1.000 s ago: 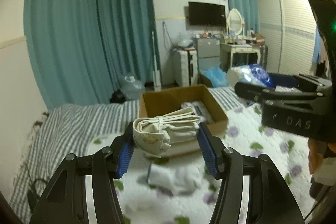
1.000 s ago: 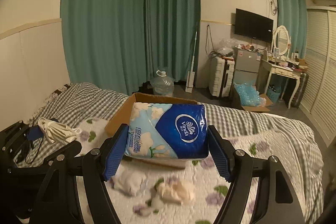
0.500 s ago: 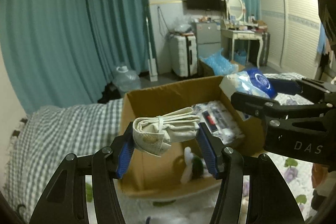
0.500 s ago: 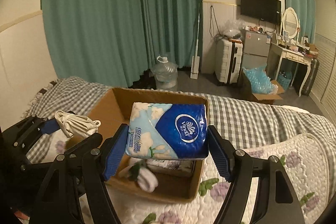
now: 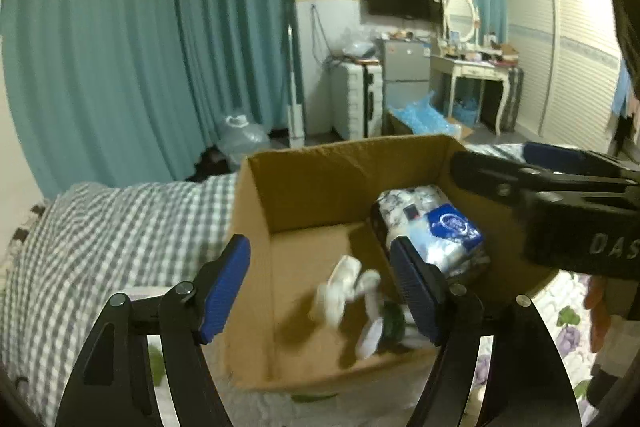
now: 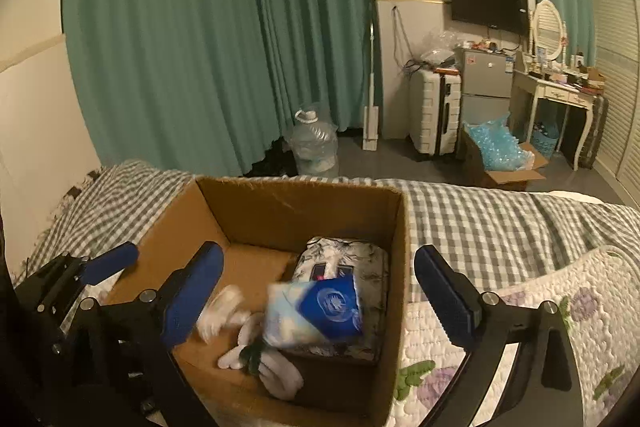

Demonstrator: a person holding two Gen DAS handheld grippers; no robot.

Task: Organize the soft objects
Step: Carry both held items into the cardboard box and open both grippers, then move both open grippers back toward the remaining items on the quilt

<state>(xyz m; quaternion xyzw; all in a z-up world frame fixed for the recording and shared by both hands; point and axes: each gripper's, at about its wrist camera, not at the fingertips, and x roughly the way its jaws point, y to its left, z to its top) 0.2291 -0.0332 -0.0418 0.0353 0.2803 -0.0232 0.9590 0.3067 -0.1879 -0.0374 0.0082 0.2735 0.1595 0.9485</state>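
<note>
Now both tools stand wide with nothing between their blue pads. The left tool [image 5: 320, 291] fills the lower middle of the left wrist view, and the right tool [image 6: 316, 303] sits low in the right wrist view, each poised over the open box [image 6: 400, 267] on the bed [image 6: 480, 219].

The tissue pack [image 6: 316, 311] shows blurred in the lower centre of the right wrist view, apparently dropping onto or just landing on the grey patterned pack [image 6: 344, 259] that already lies against the box's right wall. The white mask [image 5: 340, 287], also blurred, is at the centre bottom of the left wrist view, over the brown floor of the box; I cannot tell whether it has touched down. White soft pieces with something dark green [image 6: 256, 355] lie on the box floor toward its near side.

By my reading, this part of the job is nearly finished: two soft items are freed inside the box and join those there. Whether more items wait on the quilt [image 6: 560, 307] I cannot tell, since the box and tools hide most of the near bed. If any remain, they would need fetching next.
</note>
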